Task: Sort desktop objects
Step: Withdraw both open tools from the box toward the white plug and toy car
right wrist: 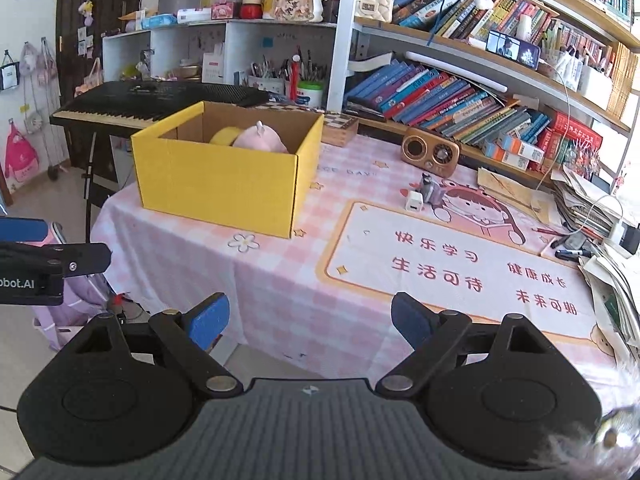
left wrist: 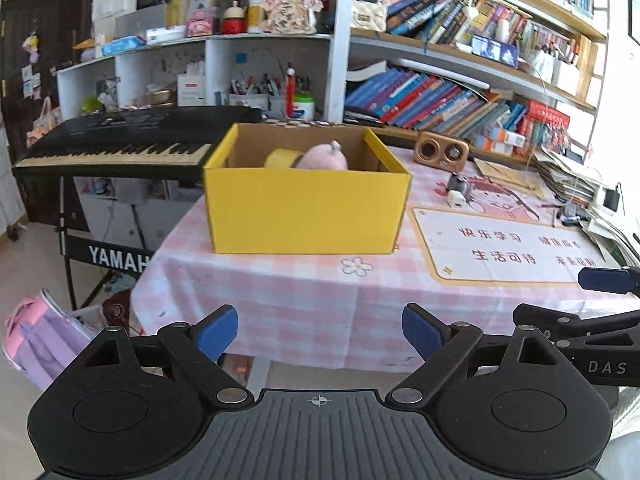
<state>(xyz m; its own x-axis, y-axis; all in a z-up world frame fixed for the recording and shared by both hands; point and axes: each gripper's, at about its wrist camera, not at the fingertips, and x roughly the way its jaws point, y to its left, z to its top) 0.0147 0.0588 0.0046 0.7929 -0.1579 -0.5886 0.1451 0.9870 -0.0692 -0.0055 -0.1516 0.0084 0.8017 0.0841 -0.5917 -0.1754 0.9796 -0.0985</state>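
A yellow cardboard box (left wrist: 304, 212) stands on the pink checked tablecloth (left wrist: 280, 300); it also shows in the right wrist view (right wrist: 218, 192). Inside it lie a pink plush toy (left wrist: 322, 157) and a yellow tape roll (left wrist: 280, 158). A white charger plug (right wrist: 414, 203) and a small grey figure (right wrist: 430, 190) sit on the cloth right of the box. My left gripper (left wrist: 318, 334) is open and empty, held before the table's front edge. My right gripper (right wrist: 310, 320) is open and empty over the table's front edge.
A wooden radio (right wrist: 430, 152) stands behind the charger. A printed desk mat (right wrist: 460, 268) covers the right half. Stacked papers and pens (right wrist: 592, 216) crowd the right edge. A Yamaha keyboard (left wrist: 132, 140) stands left of the table, bookshelves (right wrist: 460, 92) behind.
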